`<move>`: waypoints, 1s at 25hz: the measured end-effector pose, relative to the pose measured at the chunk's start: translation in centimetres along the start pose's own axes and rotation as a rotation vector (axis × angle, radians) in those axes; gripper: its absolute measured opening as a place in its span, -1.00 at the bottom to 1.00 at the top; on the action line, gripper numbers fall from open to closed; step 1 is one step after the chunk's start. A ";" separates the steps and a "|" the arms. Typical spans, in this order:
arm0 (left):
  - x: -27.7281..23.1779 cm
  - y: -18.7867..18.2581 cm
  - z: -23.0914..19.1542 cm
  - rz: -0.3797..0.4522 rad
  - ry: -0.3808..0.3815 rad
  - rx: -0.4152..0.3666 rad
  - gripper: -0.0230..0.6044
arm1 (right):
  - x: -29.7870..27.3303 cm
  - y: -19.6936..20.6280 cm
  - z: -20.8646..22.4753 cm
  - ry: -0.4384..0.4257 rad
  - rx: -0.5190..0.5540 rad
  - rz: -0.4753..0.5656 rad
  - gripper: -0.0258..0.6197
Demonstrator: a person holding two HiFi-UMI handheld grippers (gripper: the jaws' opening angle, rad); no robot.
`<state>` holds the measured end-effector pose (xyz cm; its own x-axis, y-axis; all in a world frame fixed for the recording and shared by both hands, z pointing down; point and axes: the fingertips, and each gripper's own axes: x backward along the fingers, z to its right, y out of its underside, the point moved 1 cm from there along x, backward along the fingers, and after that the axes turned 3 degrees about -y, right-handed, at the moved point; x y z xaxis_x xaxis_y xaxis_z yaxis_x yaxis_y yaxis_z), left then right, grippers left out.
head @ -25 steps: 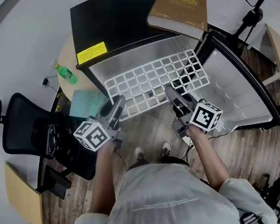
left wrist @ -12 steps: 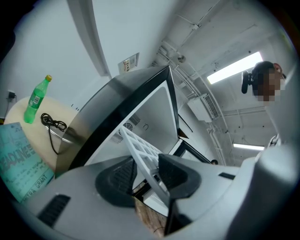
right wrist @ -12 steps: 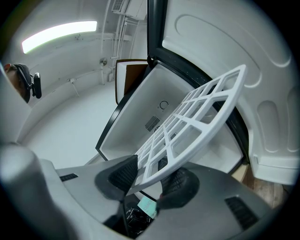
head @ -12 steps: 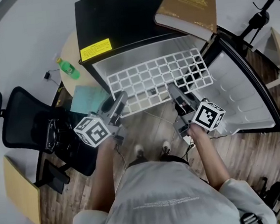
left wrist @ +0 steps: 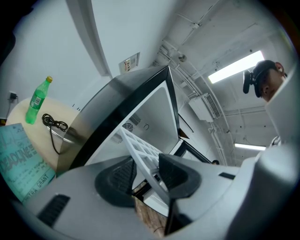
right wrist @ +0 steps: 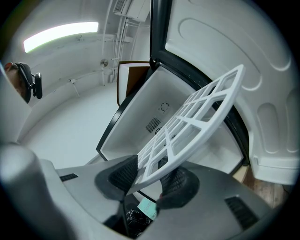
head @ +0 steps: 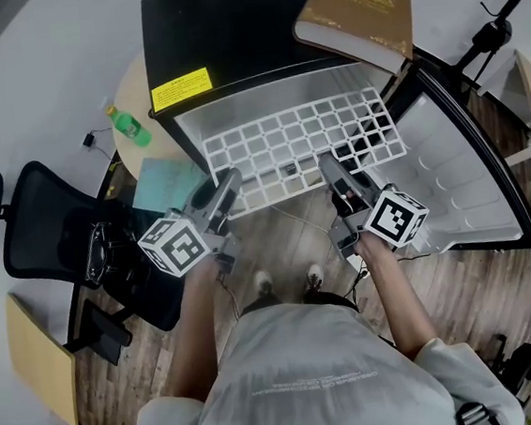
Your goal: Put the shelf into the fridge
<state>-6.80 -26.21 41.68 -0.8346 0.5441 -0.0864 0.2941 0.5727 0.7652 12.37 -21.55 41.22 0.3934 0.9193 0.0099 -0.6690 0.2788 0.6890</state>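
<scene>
Two tongs, the left gripper (head: 228, 186) and right gripper (head: 330, 168), clamp the near edge of the shelf (head: 301, 145), which lies level, long side crosswise, partly inside the fridge (head: 227, 22) straight ahead.

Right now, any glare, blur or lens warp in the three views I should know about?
Head view: evenly lit and sharp, mild bending at the edges, no glare on the white plastic grid shelf. Left gripper view: strong fisheye, dark corners, ceiling strip light blown out. Right gripper view: same warp and dark corners, second strip light blooms at upper left, shelf crisp.
</scene>
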 end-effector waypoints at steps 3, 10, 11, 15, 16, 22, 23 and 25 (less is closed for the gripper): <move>0.0 0.0 -0.1 -0.002 0.003 -0.002 -0.50 | 0.0 0.1 -0.1 -0.001 -0.008 -0.002 -0.49; 0.3 0.2 0.2 -0.001 -0.017 -0.006 -0.51 | 0.2 0.3 0.2 -0.001 -0.015 -0.005 -0.49; 0.3 0.1 0.3 0.001 -0.017 -0.008 -0.51 | 0.2 0.3 0.1 -0.004 -0.017 -0.003 -0.49; 0.1 -0.3 0.3 0.007 -0.011 -0.003 -0.51 | -0.1 0.2 -0.2 -0.025 -0.032 0.004 -0.49; 0.1 -0.3 0.3 0.008 -0.011 -0.003 -0.51 | -0.1 0.2 -0.2 -0.021 -0.029 0.004 -0.49; 0.1 -0.7 0.2 0.008 -0.025 0.012 -0.51 | -0.1 -0.1 -0.3 -0.016 -0.026 0.007 -0.49; 0.0 -0.8 0.2 0.008 -0.027 0.015 -0.51 | -0.2 -0.1 -0.3 -0.016 -0.028 0.009 -0.49; -0.1 -0.8 0.1 0.007 -0.027 0.022 -0.51 | -0.2 0.0 -0.3 -0.015 -0.034 0.008 -0.49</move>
<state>-6.89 -26.68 40.97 -0.8196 0.5644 -0.0981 0.3104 0.5815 0.7520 12.11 -21.68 40.95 0.3971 0.9174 0.0261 -0.6931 0.2812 0.6637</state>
